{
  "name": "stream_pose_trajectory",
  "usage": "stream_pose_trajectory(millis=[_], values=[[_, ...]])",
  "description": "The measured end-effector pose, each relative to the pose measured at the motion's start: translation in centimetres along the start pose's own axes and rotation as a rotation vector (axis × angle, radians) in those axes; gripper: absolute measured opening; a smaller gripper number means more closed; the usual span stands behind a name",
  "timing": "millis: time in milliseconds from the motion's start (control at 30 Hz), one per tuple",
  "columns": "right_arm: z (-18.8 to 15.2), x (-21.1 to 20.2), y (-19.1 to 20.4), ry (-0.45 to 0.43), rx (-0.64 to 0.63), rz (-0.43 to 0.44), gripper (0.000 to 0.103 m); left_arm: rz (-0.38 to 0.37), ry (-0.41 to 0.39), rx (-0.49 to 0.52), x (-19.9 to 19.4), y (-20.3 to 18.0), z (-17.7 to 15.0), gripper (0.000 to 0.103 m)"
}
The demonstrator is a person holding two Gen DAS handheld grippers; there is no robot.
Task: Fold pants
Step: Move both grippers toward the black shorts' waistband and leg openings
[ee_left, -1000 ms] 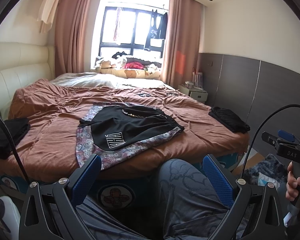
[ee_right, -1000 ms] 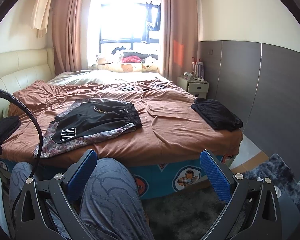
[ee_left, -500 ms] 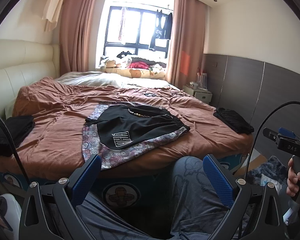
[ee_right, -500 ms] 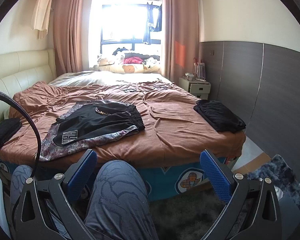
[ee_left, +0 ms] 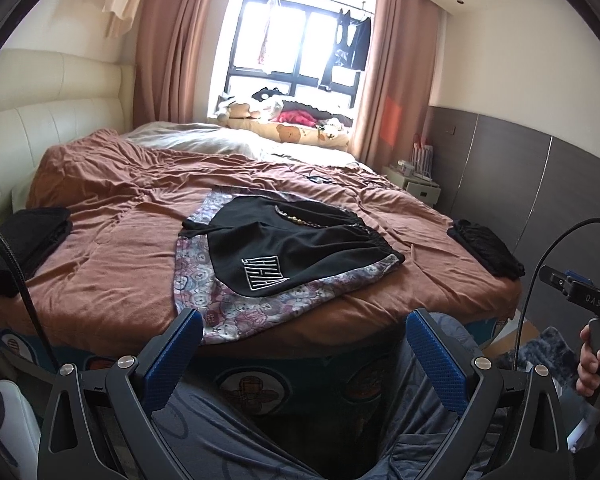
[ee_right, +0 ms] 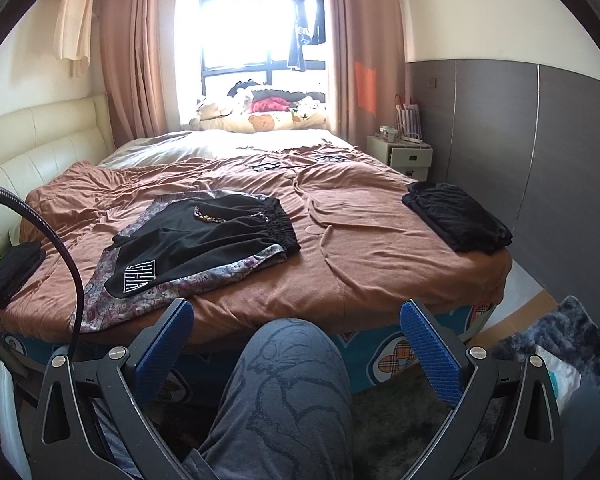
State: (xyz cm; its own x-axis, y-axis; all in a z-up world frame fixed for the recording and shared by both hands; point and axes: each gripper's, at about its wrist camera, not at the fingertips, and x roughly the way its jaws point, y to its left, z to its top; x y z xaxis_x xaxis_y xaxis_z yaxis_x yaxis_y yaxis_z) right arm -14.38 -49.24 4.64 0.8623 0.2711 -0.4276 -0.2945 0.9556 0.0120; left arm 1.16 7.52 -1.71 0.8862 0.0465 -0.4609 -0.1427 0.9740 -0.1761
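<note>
Both wrist views have drawn nearer the bed since a second ago; the left view has also panned so the garments sit more central. Left gripper (ee_left: 302, 344): jaws spread wide, nothing between them, hovering short of the mattress edge above the person's patterned grey trouser leg (ee_left: 432, 392). Right gripper (ee_right: 298, 334): likewise wide apart and empty, over the person's knee (ee_right: 292, 364).

Black shorts (ee_left: 296, 250) lie flat on the brown bedspread (ee_left: 112, 264), on top of a patterned purple garment (ee_left: 220, 308) whose lower hem reaches the near edge of the bed, just beyond the left gripper's left fingertip (ee_left: 188, 326). White logo on the shorts' near leg; elastic waistband toward the right.

Open spread: broad wrinkled brown area to the right of the shorts, between them and a folded black pile (ee_right: 458, 216) at the right bed edge. Second folded black pile (ee_left: 24, 240) at the left edge, well apart from the shorts.

Right hand (ee_left: 596, 364) visible at the frame margin in the left view, wrapped round its gripper handle.
</note>
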Motion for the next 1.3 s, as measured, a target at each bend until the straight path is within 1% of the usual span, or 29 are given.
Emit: stream_pose_trajectory(millis=[67,167,333,433,600,700,833,1067,1167,1233,1300], values=[[0.5,0.9,0.1,0.011,-0.007,-0.018,0.103,0.012,0.015,-0.009,1.0,0.5,0.0,0.103],[1.0,2.2,0.4,0.038,-0.009,-0.015,0.103,0.018,0.039,-0.030,2.3,1.7,-0.3,0.103],[2.3,4.0,0.8,0.064,-0.010,0.003,0.103,0.041,0.077,-0.101,4.4,4.2,-0.8,0.102],[3.0,5.6,0.9,0.076,-0.019,-0.003,0.103,0.047,0.097,-0.135,5.7,5.7,-1.1,0.102],[3.5,8.5,0.9,0.088,-0.027,0.032,0.103,0.064,0.137,-0.197,7.9,8.1,-1.7,0.102],[3.7,10.5,0.9,0.119,-0.020,0.060,0.103,0.072,0.162,-0.243,9.0,9.6,-2.1,0.102],[4.0,13.1,1.1,0.151,-0.029,0.065,0.103,0.083,0.190,-0.285,10.5,11.2,-2.7,0.102],[4.0,16.8,2.0,0.229,-0.045,0.094,0.103,0.066,0.258,-0.352,13.2,13.4,-4.1,0.100],[4.5,18.5,2.2,0.267,-0.042,0.082,0.103,0.063,0.301,-0.361,14.6,13.7,-4.7,0.098],[4.8,19.2,2.2,0.275,-0.046,0.061,0.103,0.044,0.323,-0.373,15.4,13.9,-5.2,0.096],[5.2,19.9,2.5,0.282,-0.048,0.067,0.103,0.037,0.347,-0.380,16.3,13.9,-5.6,0.096]])
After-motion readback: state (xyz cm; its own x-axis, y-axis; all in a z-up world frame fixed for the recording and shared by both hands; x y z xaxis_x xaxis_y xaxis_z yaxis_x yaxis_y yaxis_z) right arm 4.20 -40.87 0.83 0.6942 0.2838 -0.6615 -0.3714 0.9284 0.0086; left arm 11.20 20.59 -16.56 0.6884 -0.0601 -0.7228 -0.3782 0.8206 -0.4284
